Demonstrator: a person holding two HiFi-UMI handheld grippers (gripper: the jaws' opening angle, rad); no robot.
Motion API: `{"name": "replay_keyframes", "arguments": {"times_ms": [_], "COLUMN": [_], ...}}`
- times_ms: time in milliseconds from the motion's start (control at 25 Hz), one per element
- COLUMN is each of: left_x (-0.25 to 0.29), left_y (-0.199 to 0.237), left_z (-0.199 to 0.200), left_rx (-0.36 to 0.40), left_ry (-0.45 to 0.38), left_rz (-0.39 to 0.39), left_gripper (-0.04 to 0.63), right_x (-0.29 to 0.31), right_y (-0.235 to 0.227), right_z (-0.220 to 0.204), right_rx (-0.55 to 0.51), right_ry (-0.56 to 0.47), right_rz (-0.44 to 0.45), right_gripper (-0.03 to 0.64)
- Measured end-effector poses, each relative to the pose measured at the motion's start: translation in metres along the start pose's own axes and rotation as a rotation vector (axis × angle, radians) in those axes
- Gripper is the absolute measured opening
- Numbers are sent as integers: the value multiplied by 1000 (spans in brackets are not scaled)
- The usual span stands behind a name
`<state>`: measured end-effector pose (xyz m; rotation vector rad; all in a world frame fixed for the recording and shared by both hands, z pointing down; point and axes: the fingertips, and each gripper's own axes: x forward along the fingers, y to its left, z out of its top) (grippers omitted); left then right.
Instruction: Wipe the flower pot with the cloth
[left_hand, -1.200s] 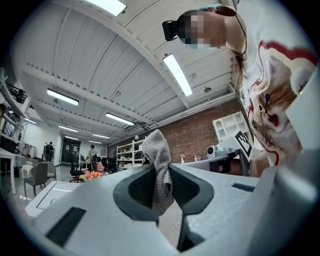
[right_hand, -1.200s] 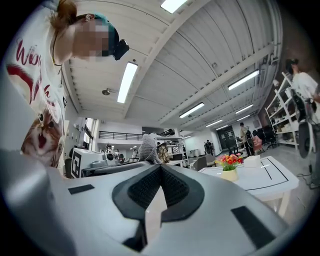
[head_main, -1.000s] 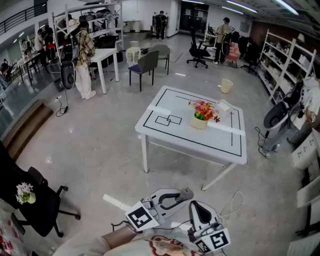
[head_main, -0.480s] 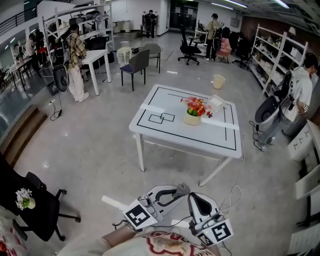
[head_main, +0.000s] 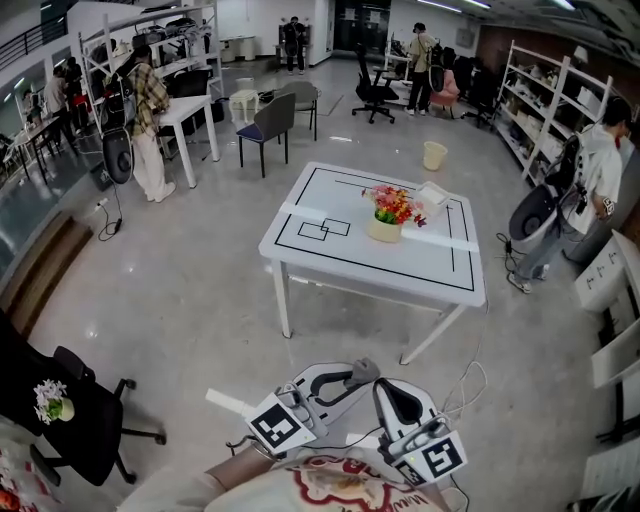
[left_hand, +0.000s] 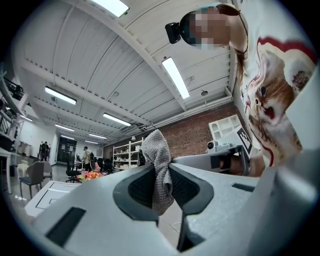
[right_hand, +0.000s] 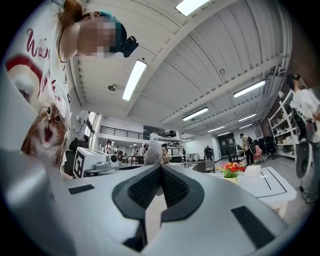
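Grey woven cloth (left_hand: 159, 165), bunched upright, cream flower pot (head_main: 383, 231), colourful blooms (head_main: 393, 203)

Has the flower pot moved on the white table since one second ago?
No. The flower pot stands at the same spot on the table: by the white strip, right of the small black rectangles. Only the camera shifted.

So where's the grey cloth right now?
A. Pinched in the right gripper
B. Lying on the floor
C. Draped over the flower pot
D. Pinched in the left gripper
D: the left gripper view shows the grey cloth clamped between the jaws of the left gripper, while the right gripper is shut on nothing and the flower pot stands apart on the table.
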<state>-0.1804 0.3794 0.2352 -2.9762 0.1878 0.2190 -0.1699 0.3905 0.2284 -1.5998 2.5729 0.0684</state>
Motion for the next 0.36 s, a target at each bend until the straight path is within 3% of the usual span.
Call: {"name": "replay_keyframes", "arguments": {"times_ms": [360], "left_x": [-7], "left_y": [-3], "left_z": [8], "left_rx": [9], "left_ry": [-22], "left_rz": [-13], "left_gripper": [54], "right_x": [-1], "right_y": [11], "right_z": [-3], "right_rx": [0], "right_ry": [8], "right_rz": [-1], "right_gripper": [-2]}}
